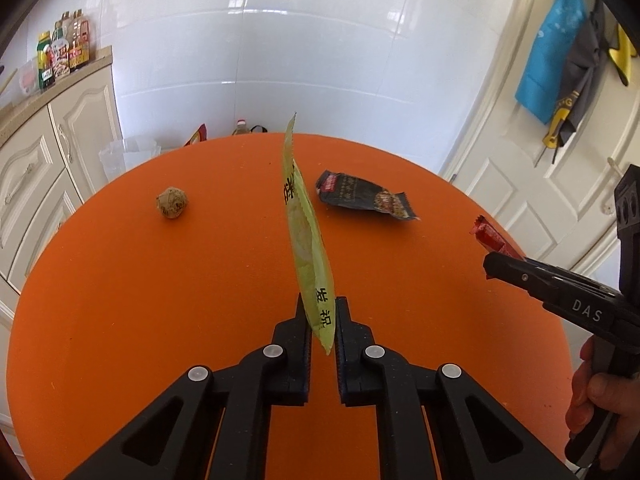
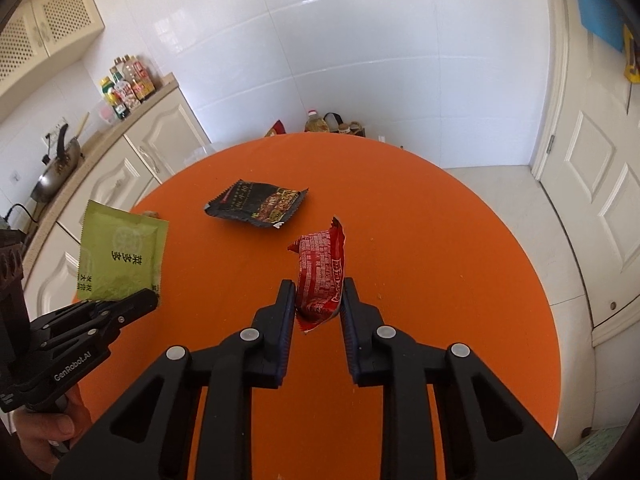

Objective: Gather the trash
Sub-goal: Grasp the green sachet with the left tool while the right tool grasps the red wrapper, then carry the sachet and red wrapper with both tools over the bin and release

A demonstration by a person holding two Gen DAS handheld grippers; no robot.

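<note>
Trash: flat crinkled foil wrappers [image 1: 366, 194]

home kitchen: cabinets [image 2: 132, 176], sauce bottles [image 2: 128, 88]

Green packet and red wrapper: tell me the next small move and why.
Probably carry both off the table toward wherever trash goes; no bin shows. The left claw is shut on the green packet, the right claw on the red wrapper. Black packet and paper ball remain.
</note>
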